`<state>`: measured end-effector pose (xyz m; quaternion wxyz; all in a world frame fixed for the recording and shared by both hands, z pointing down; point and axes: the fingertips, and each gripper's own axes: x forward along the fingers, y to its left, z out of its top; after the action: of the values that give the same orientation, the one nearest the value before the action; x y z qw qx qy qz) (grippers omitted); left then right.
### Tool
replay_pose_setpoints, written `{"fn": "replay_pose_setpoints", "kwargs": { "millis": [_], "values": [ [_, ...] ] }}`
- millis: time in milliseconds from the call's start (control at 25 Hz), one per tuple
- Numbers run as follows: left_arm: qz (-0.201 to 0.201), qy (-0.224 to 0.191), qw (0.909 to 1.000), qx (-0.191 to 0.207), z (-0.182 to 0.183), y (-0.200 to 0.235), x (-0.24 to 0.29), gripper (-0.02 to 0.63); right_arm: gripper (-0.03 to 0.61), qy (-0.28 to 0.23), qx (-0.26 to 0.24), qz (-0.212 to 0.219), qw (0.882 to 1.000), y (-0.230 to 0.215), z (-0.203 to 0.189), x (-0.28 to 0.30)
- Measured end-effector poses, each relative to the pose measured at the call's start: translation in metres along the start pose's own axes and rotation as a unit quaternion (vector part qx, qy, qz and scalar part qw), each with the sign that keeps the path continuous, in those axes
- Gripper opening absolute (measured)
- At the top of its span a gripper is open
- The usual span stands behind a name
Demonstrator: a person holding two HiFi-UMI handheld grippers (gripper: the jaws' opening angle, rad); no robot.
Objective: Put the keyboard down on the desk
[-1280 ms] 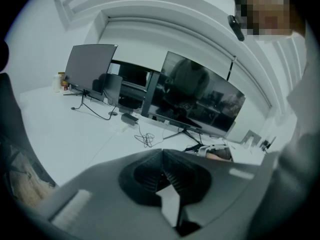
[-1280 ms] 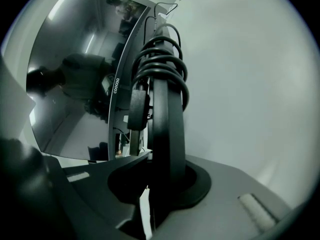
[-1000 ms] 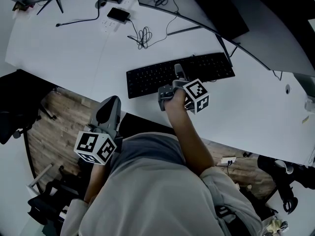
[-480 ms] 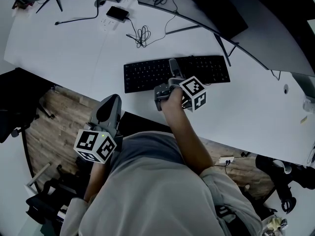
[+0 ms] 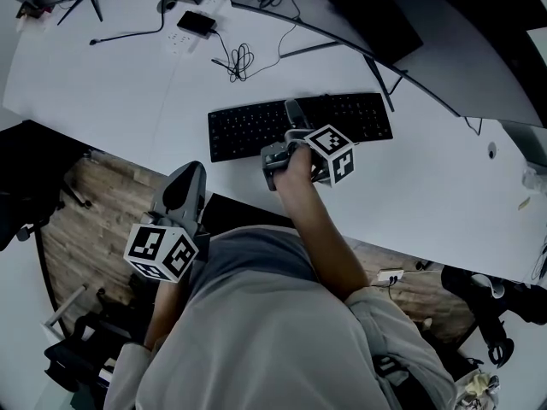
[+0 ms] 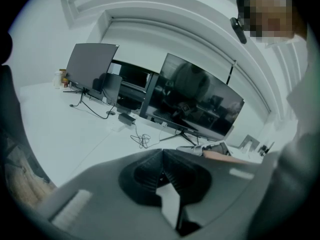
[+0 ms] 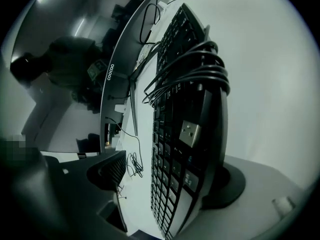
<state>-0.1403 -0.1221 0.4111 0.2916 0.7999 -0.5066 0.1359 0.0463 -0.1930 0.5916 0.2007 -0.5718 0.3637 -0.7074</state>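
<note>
The black keyboard lies along the white desk near its front edge. My right gripper reaches over the keyboard's middle, its marker cube nearer me. In the right gripper view the keyboard, with its cable wound round it and a USB plug hanging, stands between wide jaws. These jaws have just been opening: the left pad is clear of the keys, while the right pad lies against the underside. My left gripper hangs off the desk over the floor, shut and empty.
A curved monitor stands behind the keyboard, its stand leg close to the far right corner. Loose cables and small black devices lie at the back. A second screen stands far left. Wooden floor lies below the desk edge.
The keyboard and right gripper sit slightly further up and left in the head view, much as the whole desk does. The left gripper has kept still.
</note>
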Motion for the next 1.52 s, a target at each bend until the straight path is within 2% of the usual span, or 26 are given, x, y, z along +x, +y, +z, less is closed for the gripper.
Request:
{"fn": "replay_pose_setpoints", "kwargs": {
  "millis": [320,1520],
  "values": [
    [-0.006,0.0,1.0,-0.001,-0.001,-0.004,0.003,0.0,0.459,0.006,0.027,-0.002,1.0,-0.004,-0.001,-0.004],
    [-0.021,-0.006,0.9997,-0.007,-0.009,-0.022,0.001,0.0,0.457,0.037,0.05,-0.002,0.998,-0.024,-0.007,-0.02]
  ]
}}
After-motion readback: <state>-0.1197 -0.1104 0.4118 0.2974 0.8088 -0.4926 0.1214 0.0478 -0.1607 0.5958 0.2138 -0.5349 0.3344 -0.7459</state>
